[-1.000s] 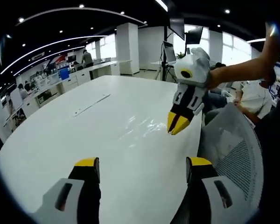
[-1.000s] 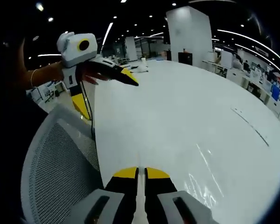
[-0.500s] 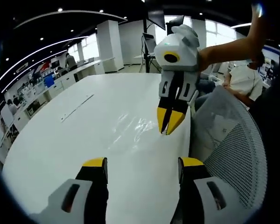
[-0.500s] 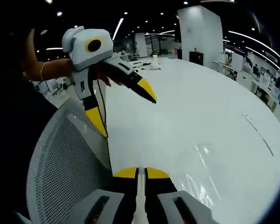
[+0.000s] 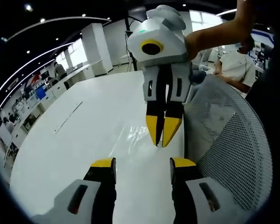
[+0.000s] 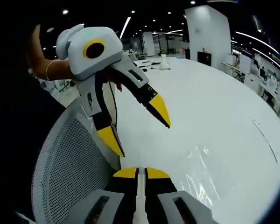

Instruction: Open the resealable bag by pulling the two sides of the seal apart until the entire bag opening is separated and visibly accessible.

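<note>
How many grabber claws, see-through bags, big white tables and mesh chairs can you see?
Grabber claws: 2, the left gripper and the right gripper
See-through bags: 1, the resealable bag
White tables: 1, the table
Mesh chairs: 1, the mesh chair
Total: 5

Bag [image 5: 133, 133] on table [image 5: 84, 135], chair [image 5: 233, 154] beside

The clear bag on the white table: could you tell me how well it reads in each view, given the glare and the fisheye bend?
Left gripper view: the bag reads only as faint crinkled highlights on the table, partly behind the right gripper; edges curve strongly. Right gripper view: the bag shows as pale streaks of glare, its seal not discernible; the left gripper looms large and sharp.
</note>
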`<state>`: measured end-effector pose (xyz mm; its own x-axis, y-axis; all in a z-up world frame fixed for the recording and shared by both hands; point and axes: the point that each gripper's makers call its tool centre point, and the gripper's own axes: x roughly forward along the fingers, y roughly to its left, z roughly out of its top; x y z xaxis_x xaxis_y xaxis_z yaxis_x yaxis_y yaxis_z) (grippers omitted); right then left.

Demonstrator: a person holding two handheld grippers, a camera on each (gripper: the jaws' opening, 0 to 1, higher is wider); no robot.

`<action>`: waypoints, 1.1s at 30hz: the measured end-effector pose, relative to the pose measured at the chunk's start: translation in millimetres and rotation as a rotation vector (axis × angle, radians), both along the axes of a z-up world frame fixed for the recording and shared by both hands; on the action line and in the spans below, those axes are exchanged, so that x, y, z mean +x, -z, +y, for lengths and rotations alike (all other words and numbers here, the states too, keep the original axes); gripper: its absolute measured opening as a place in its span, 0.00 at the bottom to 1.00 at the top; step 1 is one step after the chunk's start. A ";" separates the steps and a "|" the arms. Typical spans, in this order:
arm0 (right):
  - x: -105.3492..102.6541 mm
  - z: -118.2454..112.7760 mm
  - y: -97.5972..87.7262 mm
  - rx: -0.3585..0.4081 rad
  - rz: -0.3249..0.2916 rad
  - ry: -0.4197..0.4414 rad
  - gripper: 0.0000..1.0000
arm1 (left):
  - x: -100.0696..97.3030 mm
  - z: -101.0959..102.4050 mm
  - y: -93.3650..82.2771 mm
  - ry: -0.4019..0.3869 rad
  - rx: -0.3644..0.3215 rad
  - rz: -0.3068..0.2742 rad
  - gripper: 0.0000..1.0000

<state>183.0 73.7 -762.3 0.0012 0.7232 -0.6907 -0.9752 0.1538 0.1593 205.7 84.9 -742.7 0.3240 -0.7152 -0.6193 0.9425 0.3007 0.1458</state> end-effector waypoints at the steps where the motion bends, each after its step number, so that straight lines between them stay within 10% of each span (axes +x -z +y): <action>1: -1.1 0.5 0.3 -0.002 0.001 -0.005 0.00 | -1.5 -1.4 1.8 0.012 0.012 -0.006 0.44; 33: -30.9 4.9 2.8 -0.039 0.043 -0.108 0.00 | -46.7 -12.5 17.4 0.288 0.111 -0.024 0.02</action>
